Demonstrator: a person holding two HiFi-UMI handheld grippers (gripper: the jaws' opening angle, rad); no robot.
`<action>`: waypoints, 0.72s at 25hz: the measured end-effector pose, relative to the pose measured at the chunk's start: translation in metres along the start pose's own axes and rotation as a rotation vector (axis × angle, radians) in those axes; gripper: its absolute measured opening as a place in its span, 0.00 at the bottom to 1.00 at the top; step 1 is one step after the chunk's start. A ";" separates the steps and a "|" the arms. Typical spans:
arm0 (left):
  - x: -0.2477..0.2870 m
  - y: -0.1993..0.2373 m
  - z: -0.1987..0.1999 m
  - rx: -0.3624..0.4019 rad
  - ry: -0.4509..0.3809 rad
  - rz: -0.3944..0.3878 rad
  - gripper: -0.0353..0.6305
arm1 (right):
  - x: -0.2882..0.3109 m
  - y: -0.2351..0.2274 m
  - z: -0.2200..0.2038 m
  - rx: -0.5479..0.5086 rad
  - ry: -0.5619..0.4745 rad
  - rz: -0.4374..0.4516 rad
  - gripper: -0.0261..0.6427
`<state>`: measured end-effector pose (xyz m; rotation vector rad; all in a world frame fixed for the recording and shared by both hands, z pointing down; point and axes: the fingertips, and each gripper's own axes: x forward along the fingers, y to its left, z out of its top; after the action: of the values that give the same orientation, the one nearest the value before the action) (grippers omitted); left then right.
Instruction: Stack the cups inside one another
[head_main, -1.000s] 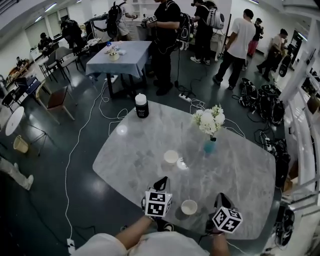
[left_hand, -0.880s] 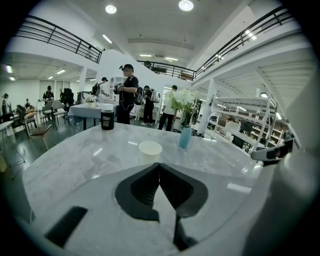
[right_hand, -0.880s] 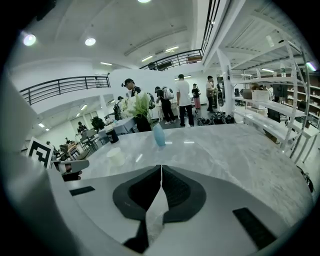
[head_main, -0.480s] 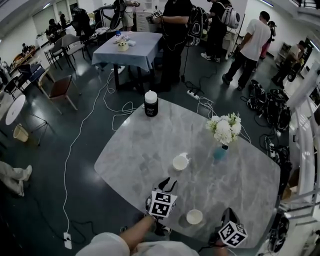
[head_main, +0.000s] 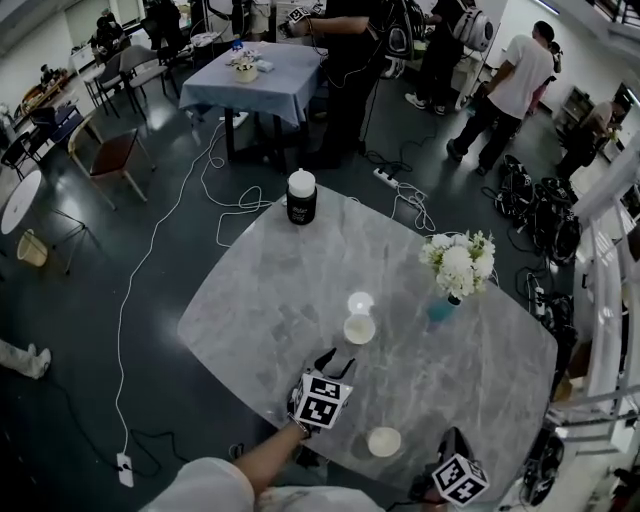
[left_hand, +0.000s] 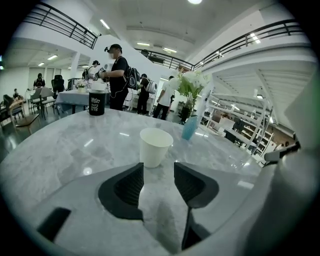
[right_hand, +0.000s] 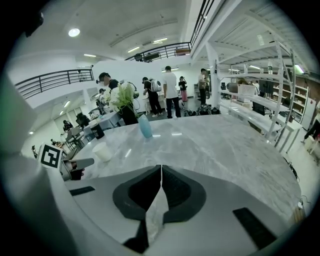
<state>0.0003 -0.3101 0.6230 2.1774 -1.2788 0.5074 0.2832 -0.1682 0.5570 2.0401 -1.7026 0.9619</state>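
Two white paper cups stand upright and apart on the marble table (head_main: 250, 300). The farther cup (head_main: 359, 328) (left_hand: 155, 146) (right_hand: 102, 151) stands just ahead of my left gripper (head_main: 337, 362) (left_hand: 158, 166). That gripper's jaws have just been opening; they stand apart with nothing between them, a little short of the cup. The nearer cup (head_main: 384, 441) sits by the table's front edge, between the two grippers. My right gripper (head_main: 455, 437) (right_hand: 161, 168) hovers to its right, jaws shut and empty.
A blue vase of white flowers (head_main: 442, 306) (right_hand: 145, 126) stands right of the farther cup. A black canister with a white lid (head_main: 301, 197) (left_hand: 97, 102) is at the table's far edge. People, a clothed table (head_main: 250, 85) and floor cables lie beyond.
The left gripper's jaws have gone from shut to apart, and it has come down closer to the farther cup. The right gripper stays shut near the front edge.
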 end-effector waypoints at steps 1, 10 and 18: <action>0.003 0.000 0.000 0.001 0.006 -0.004 0.33 | 0.000 -0.001 -0.001 0.001 0.005 -0.005 0.06; 0.024 0.010 0.007 0.044 0.000 -0.013 0.40 | 0.006 -0.004 -0.008 0.014 0.036 -0.040 0.06; 0.041 0.012 0.012 0.176 0.003 -0.023 0.50 | 0.012 0.003 -0.011 0.023 0.060 -0.055 0.06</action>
<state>0.0094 -0.3498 0.6403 2.3316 -1.2472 0.6345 0.2783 -0.1710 0.5727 2.0403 -1.6039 1.0185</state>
